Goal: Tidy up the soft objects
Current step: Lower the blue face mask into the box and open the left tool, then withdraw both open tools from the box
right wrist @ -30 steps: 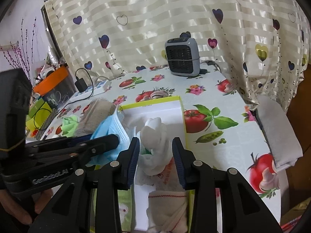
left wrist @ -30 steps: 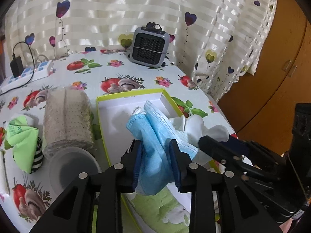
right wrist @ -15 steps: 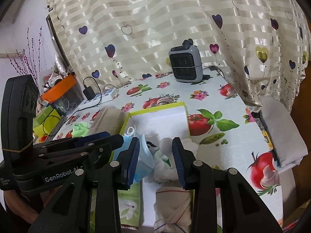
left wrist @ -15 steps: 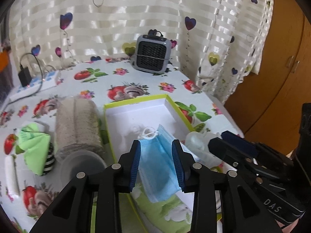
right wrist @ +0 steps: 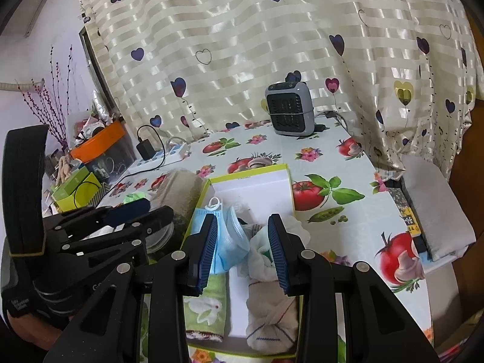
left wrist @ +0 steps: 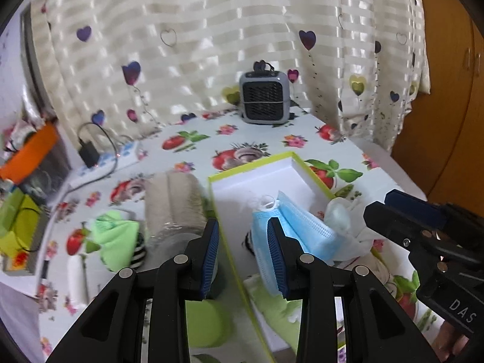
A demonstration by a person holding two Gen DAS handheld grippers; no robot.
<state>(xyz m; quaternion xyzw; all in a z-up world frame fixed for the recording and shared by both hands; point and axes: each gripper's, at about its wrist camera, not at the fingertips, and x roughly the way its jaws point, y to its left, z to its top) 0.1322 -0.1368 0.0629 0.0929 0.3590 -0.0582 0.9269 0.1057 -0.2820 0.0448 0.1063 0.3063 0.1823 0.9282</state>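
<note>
The green cloth (left wrist: 113,233) sits left of the box (left wrist: 272,163), near the counter's left edge. The blue mask (left wrist: 299,230) lies in the box. Both tongs, left (left wrist: 243,255) and right (right wrist: 242,252), are open and empty. The floppy mask could spill over the box wall if bumped.

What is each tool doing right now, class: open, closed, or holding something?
Left tool: open, holding nothing; blue mask lies in the box.
Right tool: open, holding nothing.

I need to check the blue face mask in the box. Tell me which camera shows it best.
The left wrist view: the blue face mask lies broad and folded in the yellow-rimmed box, ear loops visible, only its near edge behind a fingertip. In the right wrist view the right gripper hides part of it.
</note>
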